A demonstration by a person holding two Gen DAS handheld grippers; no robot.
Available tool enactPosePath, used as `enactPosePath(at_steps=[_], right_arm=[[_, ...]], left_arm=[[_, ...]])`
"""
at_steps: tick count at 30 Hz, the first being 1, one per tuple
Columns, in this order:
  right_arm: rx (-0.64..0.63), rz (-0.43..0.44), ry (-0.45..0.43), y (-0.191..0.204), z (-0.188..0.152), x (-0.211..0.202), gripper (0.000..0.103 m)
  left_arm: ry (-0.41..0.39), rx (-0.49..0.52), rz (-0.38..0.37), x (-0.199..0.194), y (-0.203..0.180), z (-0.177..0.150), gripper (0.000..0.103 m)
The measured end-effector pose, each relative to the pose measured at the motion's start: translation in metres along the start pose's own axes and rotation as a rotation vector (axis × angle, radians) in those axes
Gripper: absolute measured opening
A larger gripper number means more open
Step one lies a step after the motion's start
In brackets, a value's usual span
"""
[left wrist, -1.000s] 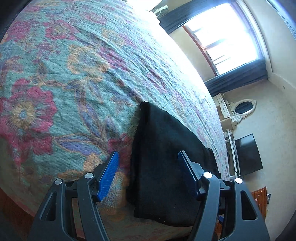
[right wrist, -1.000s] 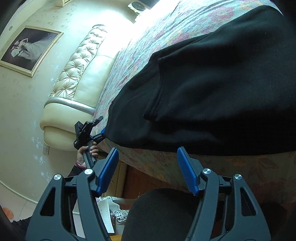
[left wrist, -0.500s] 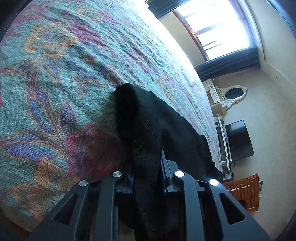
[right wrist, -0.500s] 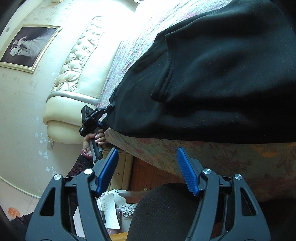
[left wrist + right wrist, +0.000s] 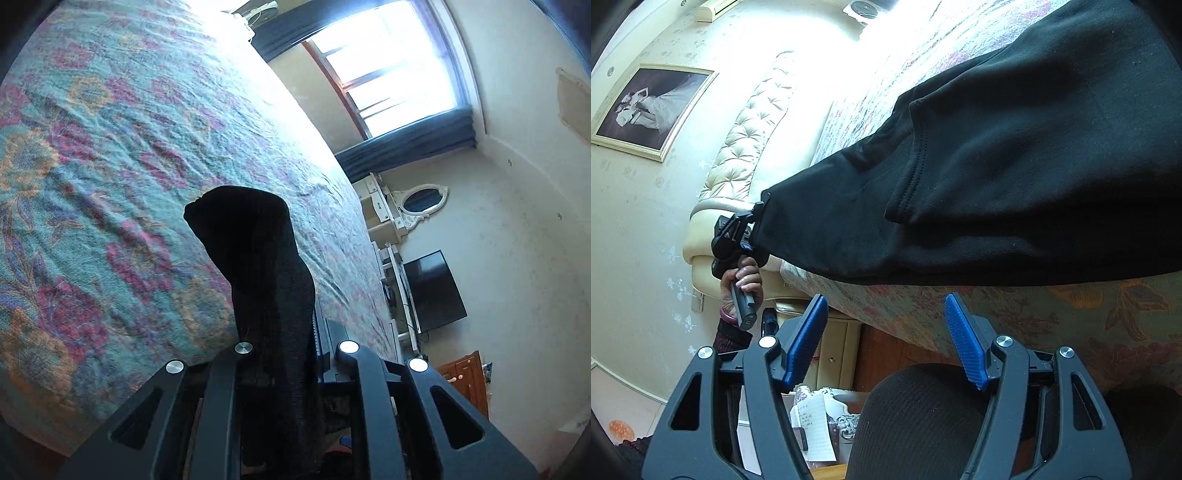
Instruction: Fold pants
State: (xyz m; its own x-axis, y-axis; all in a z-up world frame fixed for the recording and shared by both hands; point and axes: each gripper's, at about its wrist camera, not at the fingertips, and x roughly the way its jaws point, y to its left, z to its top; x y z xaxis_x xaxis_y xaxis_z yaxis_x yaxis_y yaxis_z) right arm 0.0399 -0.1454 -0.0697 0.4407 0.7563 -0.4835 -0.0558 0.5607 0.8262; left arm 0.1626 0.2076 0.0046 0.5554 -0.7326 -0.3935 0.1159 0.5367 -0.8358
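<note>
Since a second ago my left tool [image 5: 280, 354] has gone from standing wide open over the cloth to clamped tight on it, and it has lifted that end clear of the bed [image 5: 110, 155]. Across the flowered bedspread the black pants [image 5: 1015, 177] lie lengthwise along the near edge, their long axis running from my right toward the tufted headboard [image 5: 746, 147]. The bulk rests flat on the bed near its near edge; only the headboard-side end is raised, hanging from the left tool just off the bed's edge. In the left wrist view that pinched cloth stands up as a dark bunched hump between the jaws. My right tool [image 5: 886, 339] hovers below the bed's near edge with its blue pads well apart and nothing between them; the pants sit above and ahead of it. I judge the left hand [image 5: 746, 280] carries the fold, sweeping its end along the long axis toward my right. The left hand grips its handle upright.
</note>
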Motion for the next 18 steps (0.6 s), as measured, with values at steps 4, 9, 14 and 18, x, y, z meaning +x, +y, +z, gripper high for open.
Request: enactPosePath(at_steps=[4, 9, 14, 18], right_arm=[[0.007, 0.017, -0.03, -0.001, -0.004, -0.019, 0.066], [0.031, 0.039, -0.081, -0.01, -0.008, -0.046, 0.066], [0.059, 0.047, -0.141, -0.024, -0.011, -0.076, 0.066], [0.091, 0.058, -0.189, -0.034, -0.012, -0.095, 0.066]], left_arm=[[0.03, 0.093, -0.003, 0.022, -0.068, -0.007, 0.013], [0.075, 0.19, -0.019, 0.06, -0.135, -0.036, 0.013], [0.176, 0.319, -0.014, 0.121, -0.193, -0.074, 0.014], [0.268, 0.38, 0.021, 0.181, -0.212, -0.116, 0.014]])
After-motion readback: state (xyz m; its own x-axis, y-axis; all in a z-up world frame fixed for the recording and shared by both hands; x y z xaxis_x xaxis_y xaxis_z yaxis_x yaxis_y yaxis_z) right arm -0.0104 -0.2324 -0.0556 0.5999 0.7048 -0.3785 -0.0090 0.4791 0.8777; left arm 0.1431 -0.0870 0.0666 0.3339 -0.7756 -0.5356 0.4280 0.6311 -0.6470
